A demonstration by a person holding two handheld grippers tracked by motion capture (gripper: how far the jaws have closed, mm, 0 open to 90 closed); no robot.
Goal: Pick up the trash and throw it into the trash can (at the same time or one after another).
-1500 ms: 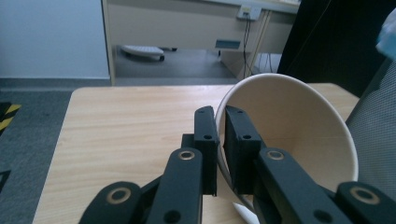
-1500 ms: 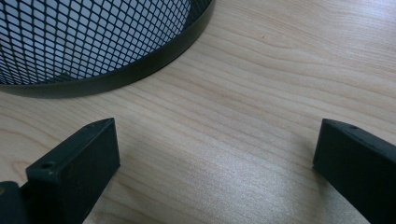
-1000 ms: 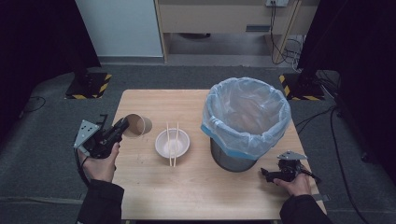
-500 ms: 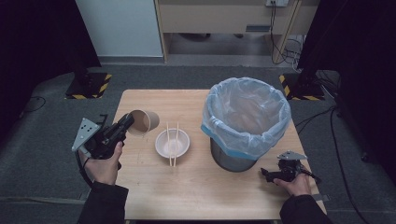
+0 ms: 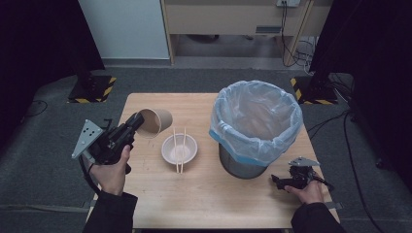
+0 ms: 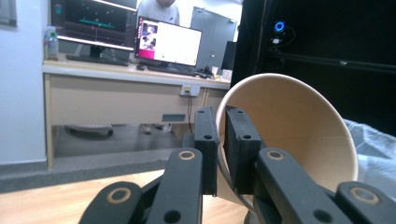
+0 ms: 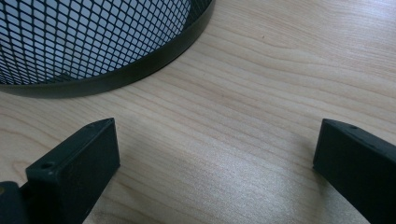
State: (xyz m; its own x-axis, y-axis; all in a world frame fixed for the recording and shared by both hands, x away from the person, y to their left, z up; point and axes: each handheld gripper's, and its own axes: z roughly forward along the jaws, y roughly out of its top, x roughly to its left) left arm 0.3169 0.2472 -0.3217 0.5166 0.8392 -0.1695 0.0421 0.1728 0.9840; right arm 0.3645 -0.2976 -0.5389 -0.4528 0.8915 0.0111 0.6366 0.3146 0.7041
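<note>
Your left gripper (image 5: 137, 122) is pinching the rim wall of the paper cup (image 5: 156, 121) — one jaw inside, one outside — and the cup hangs tipped on its side above the tabletop (image 5: 204, 204), at about ten o'clock from the white bowl (image 5: 180, 148) with its chopsticks (image 5: 178, 145). The cup is light and thin-walled; it will likely crumple under a hard squeeze, so the stiffer rolled rim is the place to hold. The lined bin (image 5: 256, 121) sits at three o'clock of the cup. Your right gripper (image 7: 215, 172) rests spread wide on the tabletop beside the bin's base — nothing between its jaws.
</note>
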